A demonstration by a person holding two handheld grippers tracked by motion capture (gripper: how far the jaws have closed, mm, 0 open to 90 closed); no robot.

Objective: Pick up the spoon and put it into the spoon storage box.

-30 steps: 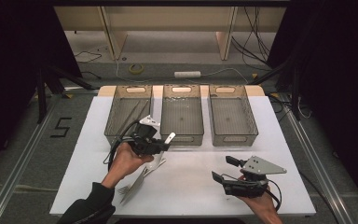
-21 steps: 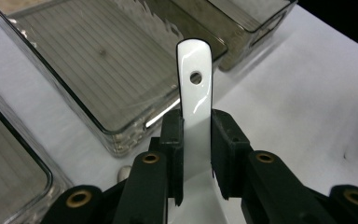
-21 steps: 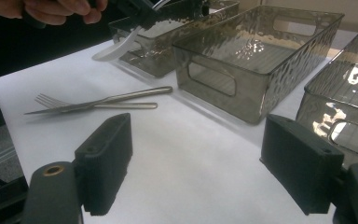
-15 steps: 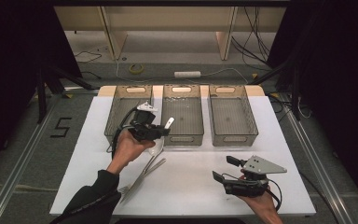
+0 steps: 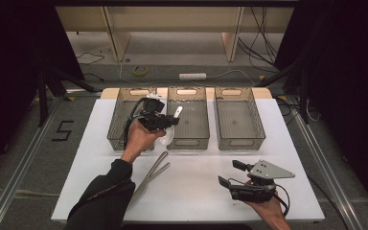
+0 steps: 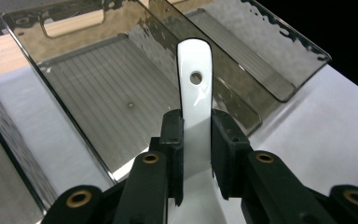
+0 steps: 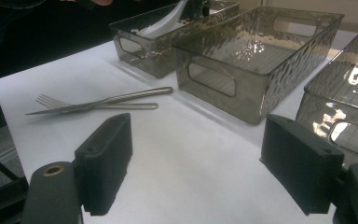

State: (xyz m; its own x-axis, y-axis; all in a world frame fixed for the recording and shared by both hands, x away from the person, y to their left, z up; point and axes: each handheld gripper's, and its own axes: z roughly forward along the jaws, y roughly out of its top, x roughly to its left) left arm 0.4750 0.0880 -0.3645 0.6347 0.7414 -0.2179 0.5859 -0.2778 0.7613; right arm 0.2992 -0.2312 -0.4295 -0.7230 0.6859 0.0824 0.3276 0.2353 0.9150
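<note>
The left gripper (image 6: 196, 154), raised on an outstretched arm, is clamping a glossy white plastic spoon (image 6: 195, 88) by its handle above the smoky transparent plastic bins (image 5: 188, 117). The right gripper (image 7: 196, 163) is resting low with jaws spread wide, a metal fork (image 7: 93, 105) and knife lying beyond it.

White spoon (image 6: 195, 100) is up off the table, clamped by its handle, hole-end pointing to one o'clock over the smoky middle bin (image 5: 187, 117). Fork (image 7: 86, 103) and knife (image 7: 103, 101) lie crossed at seven o'clock of it.
</note>
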